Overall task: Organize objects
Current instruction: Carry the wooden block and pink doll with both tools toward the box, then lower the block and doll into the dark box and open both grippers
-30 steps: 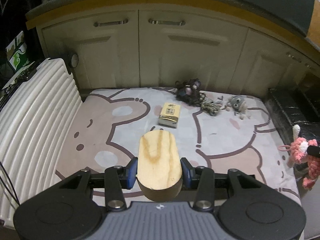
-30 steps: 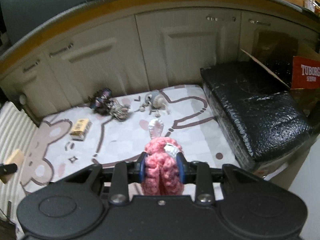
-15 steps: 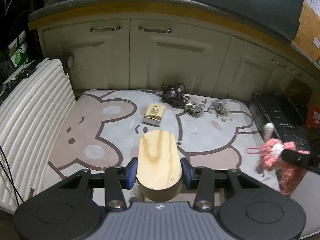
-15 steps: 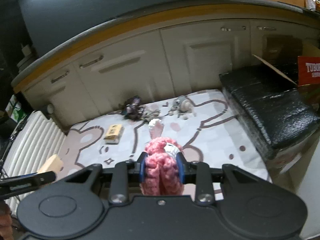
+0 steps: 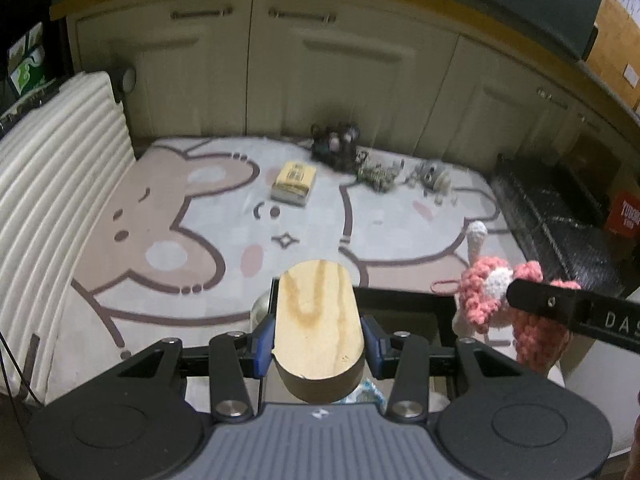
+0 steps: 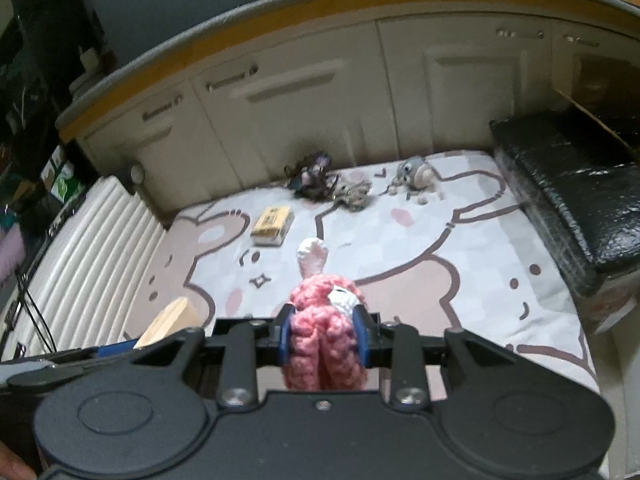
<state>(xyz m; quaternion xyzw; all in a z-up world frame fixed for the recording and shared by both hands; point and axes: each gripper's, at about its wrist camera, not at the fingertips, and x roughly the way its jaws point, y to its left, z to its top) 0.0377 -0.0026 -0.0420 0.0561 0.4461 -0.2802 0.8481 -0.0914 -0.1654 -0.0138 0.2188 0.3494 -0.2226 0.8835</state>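
Observation:
My left gripper (image 5: 318, 346) is shut on an oval wooden block (image 5: 318, 324), held high above the cartoon play mat (image 5: 312, 236). My right gripper (image 6: 324, 338) is shut on a pink crocheted toy (image 6: 326, 344) with a white ear; the toy also shows at the right of the left wrist view (image 5: 492, 296). On the mat lie a yellow tissue pack (image 5: 294, 182), a dark plush toy (image 5: 334, 146), a tangled keychain (image 5: 376, 174) and a grey plush toy (image 5: 430, 172).
Cream cabinets (image 5: 256, 68) stand behind the mat. A white ribbed panel (image 5: 52, 184) lines the left side. A black wrapped block (image 6: 568, 184) sits on the right beside a red Tuborg box (image 5: 624, 216).
Both grippers have risen and pulled back from the mat, keeping their objects. The right gripper with the pink toy now sits closer to my left gripper.

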